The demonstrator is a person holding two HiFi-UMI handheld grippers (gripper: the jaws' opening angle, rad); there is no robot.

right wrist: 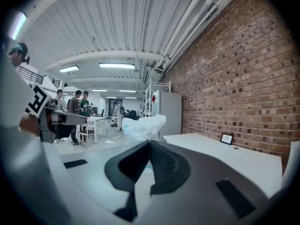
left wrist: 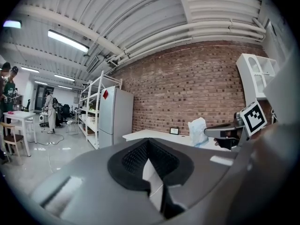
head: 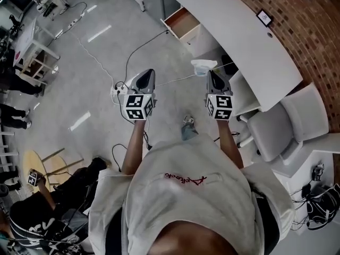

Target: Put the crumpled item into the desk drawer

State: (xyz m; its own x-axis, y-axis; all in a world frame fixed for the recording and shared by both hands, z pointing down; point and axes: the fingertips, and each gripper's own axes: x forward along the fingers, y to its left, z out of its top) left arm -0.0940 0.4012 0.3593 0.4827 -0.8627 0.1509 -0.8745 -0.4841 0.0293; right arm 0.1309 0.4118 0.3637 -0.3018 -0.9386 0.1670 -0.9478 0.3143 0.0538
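Plainly the crumpled item [head: 203,67] is up in the air, not lying anywhere. It hangs short of the open drawer [head: 181,23], on the person's side of it, and just off the edge of the white surface [head: 249,41] from which that drawer juts. Pinched only at the tips, the wad sticks out forward, so it could probably be let fall straight in once it is above the drawer. The right hand-held gripper [head: 210,73] is clenched on it, jaws pressed together with the white wad caught at their front edge. The left hand-held gripper [head: 150,71], further from the drawer, has its jaws together on nothing and seems merely spare.
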